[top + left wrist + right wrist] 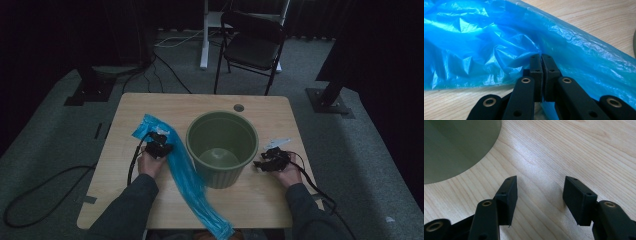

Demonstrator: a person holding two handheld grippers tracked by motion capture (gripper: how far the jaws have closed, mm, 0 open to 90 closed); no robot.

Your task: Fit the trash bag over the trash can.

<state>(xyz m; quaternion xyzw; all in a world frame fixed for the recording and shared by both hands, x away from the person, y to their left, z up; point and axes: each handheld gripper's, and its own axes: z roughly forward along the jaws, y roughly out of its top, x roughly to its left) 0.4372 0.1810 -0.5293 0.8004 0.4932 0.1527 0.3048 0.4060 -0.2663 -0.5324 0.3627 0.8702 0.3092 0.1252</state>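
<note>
Left gripper (pixel 541 58) is clamped tight on a fold of the blue bag (pixel 182 172), which lies at nine o'clock of the green bin (pixel 222 147) — a grip to lift it, likely for lining the bin. Right gripper (pixel 539 195) waits at three o'clock, jaws wide, holding nothing.

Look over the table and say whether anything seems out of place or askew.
The blue plastic bag lies stretched beside the green bin rather than lining it, its lower end hanging over the table edge nearest the person. The left gripper is shut on a fold of it. Nothing looks spilled or damaged.
</note>
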